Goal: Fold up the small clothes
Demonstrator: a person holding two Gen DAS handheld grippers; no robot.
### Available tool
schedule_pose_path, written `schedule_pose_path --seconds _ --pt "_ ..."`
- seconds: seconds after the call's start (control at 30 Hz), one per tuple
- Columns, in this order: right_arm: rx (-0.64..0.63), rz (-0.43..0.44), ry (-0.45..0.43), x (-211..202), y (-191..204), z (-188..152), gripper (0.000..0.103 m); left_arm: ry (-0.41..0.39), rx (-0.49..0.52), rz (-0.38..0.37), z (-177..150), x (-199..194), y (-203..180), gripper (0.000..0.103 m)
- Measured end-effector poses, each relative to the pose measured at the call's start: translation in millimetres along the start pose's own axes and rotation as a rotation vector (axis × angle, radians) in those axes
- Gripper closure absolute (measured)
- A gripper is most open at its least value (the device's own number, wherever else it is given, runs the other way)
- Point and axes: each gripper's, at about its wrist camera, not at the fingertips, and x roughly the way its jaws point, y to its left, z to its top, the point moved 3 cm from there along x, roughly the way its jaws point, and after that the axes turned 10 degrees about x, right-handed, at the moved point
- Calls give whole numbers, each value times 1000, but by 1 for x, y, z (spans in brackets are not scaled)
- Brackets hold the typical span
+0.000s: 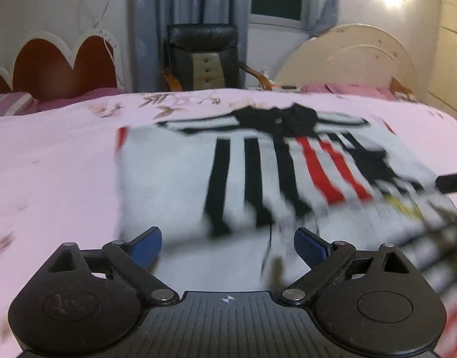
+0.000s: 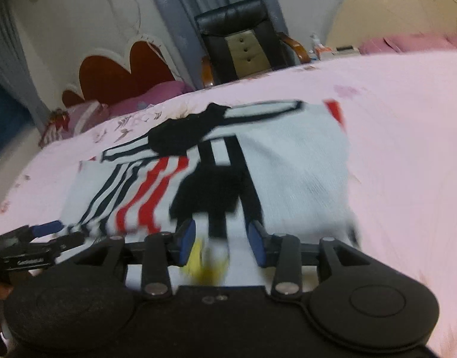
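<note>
Left wrist view: one striped shirt on one pink bedspread; both grippers' jaws spread wide.

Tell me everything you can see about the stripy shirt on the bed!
The stripy shirt is white, looks like soft knit cloth, with black stripes down the middle, red stripes beside them, and a black collar at the far end. Something yellow shows near its close edge, too blurry to name. It lies spread mostly flat, front up, on the pink bedsheet. The left gripper and right gripper both sit open at its near hem; whether their fingers touch the cloth is unclear.
</note>
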Motion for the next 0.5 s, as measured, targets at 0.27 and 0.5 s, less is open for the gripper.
schedule_pose_path --seconds 0.27,0.5 --pt "254 25 126 -114 -62 -110 73 199 -169 -170 -123 -114 26 53" --pt "503 143 202 -146 -83 -187 70 168 -604 -561 -184 -129 14 53"
